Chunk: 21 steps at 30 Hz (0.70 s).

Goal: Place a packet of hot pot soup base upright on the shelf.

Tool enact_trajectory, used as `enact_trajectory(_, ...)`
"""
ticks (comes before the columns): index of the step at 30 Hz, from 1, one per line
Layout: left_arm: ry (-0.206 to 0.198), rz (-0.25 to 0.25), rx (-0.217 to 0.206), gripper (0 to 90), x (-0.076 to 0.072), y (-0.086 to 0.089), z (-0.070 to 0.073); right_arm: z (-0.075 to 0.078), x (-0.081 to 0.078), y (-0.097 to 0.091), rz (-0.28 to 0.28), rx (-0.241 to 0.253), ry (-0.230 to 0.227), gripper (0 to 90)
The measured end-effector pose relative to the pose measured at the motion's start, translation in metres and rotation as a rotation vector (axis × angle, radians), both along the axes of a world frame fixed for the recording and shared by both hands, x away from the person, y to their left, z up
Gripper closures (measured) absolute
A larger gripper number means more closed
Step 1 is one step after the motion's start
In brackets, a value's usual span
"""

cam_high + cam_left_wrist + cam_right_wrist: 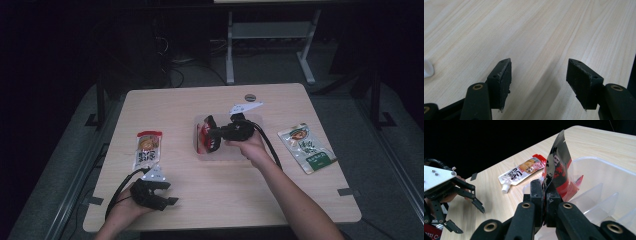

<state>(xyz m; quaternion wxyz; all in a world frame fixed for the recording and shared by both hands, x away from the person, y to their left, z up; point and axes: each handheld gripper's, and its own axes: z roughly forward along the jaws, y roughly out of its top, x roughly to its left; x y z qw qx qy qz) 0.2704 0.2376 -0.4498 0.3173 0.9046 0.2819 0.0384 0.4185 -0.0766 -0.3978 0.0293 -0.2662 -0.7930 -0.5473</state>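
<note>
My right gripper (211, 136) (545, 186) is shut on the edge of a red and black pouch (202, 139) (557, 162). It holds the pouch upright over the left end of a clear plastic bin (256, 120) (599, 167) with dividers, at the table's middle. My left gripper (170, 193) (539, 67) hovers low over the bare wood near the front left corner. Its jaws are open with nothing between them, as the right gripper view also shows of the left gripper (467, 218).
A red and white spouted pouch (148, 149) (524, 171) lies left of the bin; its white cap (427, 68) peeks in beside my left jaws. A green pouch (306, 147) lies at the right. A small round disc (250, 97) sits near the far edge.
</note>
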Motion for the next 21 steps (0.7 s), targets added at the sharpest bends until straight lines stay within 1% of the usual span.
enact_trajectory(4, 0.001, -0.003, -0.004, 36.5, 0.001, -0.001, -0.001, 0.001, -0.001, -0.001, -0.005, 0.002, -0.001, 80.7)
enact_trajectory(5, 0.003, 0.003, -0.011, 36.5, 0.0, -0.002, -0.001, 0.001, -0.001, -0.001, -0.007, 0.001, -0.007, 78.7)
enact_trajectory(8, 0.001, -0.012, 0.001, 36.5, 0.002, -0.002, 0.0, 0.003, -0.002, -0.002, -0.012, 0.008, -0.008, 76.8)
enact_trajectory(10, 0.0, -0.008, -0.008, 36.5, 0.003, -0.003, 0.0, 0.004, -0.003, -0.003, -0.015, 0.011, -0.011, 75.3)
enact_trajectory(12, -0.001, -0.018, -0.003, 36.5, 0.005, -0.004, 0.0, 0.005, -0.004, -0.004, -0.016, 0.015, -0.009, 74.0)
enact_trajectory(13, 0.0, -0.013, -0.012, 36.5, 0.005, -0.005, 0.0, 0.005, -0.005, -0.005, -0.017, 0.016, -0.012, 72.9)
enact_trajectory(14, -0.001, -0.023, 0.0, 36.5, 0.006, -0.005, 0.0, 0.006, -0.005, -0.005, -0.018, 0.019, -0.015, 71.9)
enact_trajectory(16, 0.0, -0.026, -0.007, 36.5, 0.007, -0.007, 0.0, 0.008, -0.007, -0.007, -0.021, 0.018, -0.02, 70.8)
enact_trajectory(19, -0.005, -0.039, -0.001, 36.5, 0.01, -0.009, 0.001, 0.011, -0.009, -0.012, -0.021, 0.025, -0.028, 68.6)
enact_trajectory(20, 0.001, -0.034, -0.01, 36.5, 0.01, -0.011, 0.0, 0.012, -0.01, -0.013, -0.022, 0.028, -0.033, 67.2)
enact_trajectory(21, 0.0, -0.042, -0.008, 36.5, 0.012, -0.011, 0.001, 0.013, -0.012, -0.014, -0.023, 0.026, -0.036, 65.0)
